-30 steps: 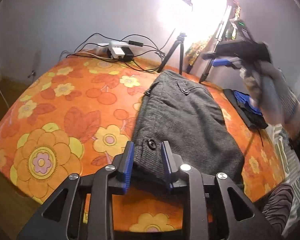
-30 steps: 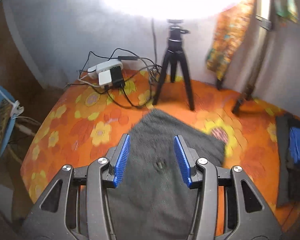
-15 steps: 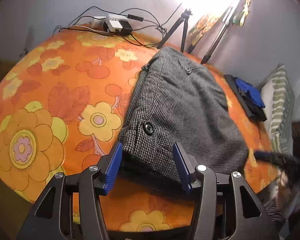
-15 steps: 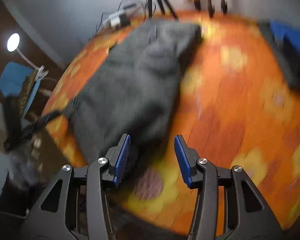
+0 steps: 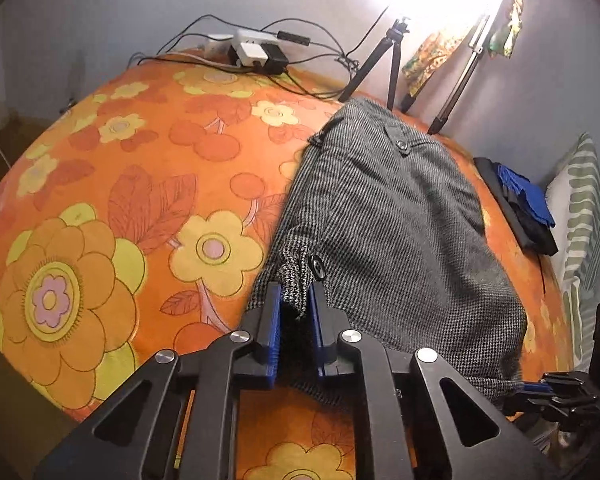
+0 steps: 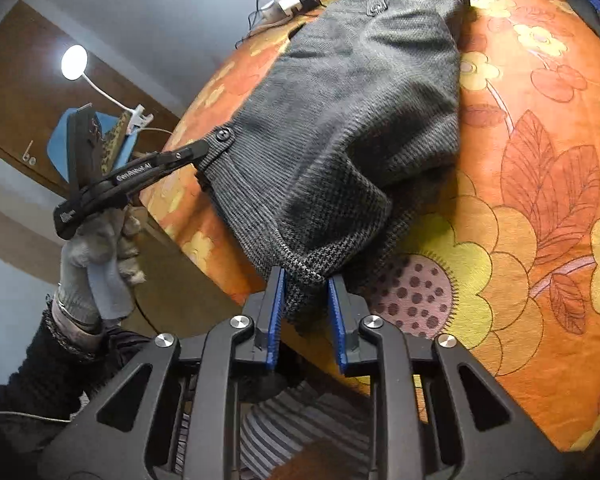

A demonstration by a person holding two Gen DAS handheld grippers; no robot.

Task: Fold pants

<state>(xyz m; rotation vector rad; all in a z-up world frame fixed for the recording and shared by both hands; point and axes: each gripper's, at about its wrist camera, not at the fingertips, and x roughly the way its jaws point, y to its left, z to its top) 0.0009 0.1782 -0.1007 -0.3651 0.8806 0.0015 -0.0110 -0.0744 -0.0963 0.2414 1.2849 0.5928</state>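
Note:
Grey houndstooth pants (image 5: 384, 220) lie folded on the orange flowered bedspread (image 5: 100, 208). My left gripper (image 5: 296, 300) is shut on the near left corner of the pants, just below a black button (image 5: 315, 265). My right gripper (image 6: 306, 282) is closed on the near right corner of the pants (image 6: 352, 104) at the bed's edge. The left gripper also shows in the right wrist view (image 6: 198, 152), pinching the waistband by the button. The right gripper's tips show at the lower right of the left wrist view (image 5: 536, 390).
A power strip with cables (image 5: 256, 50) and two tripods (image 5: 384, 60) stand at the far edge by the wall. A black and blue cloth pile (image 5: 520, 204) and a striped pillow (image 5: 584, 216) lie at the right. A lamp (image 6: 74, 62) is left of the bed.
Both grippers have closed on the near corners of the pants. The right gripper swung down from above the far end to the near right corner.

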